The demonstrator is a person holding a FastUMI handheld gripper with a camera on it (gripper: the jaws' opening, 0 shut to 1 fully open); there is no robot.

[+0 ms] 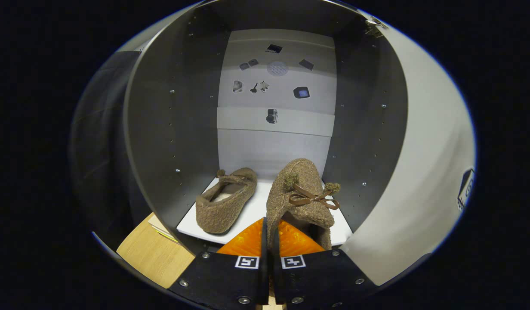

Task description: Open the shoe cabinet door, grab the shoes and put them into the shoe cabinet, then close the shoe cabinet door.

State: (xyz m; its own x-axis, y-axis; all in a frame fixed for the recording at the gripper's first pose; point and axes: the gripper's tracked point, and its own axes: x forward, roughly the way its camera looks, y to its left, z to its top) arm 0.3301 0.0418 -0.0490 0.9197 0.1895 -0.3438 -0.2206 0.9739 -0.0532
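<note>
Shoe cabinet stands open, door swung right. Left shoe lies on the shelf. Right shoe sits upright, its heel edge pinched in the closed gripper. Advice: lower until the sole rests flat, then release.

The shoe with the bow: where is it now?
The shoe with the bow is on the cabinet shelf, pinched in the gripper, right of the other shoe.

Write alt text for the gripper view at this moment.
The gripper, fingers nearly closed, pinches the heel rim of a fuzzy brown slipper with a bow just inside the open shoe cabinet. A matching slipper already lies on the white shelf beside it, and the cabinet door stands open.
</note>
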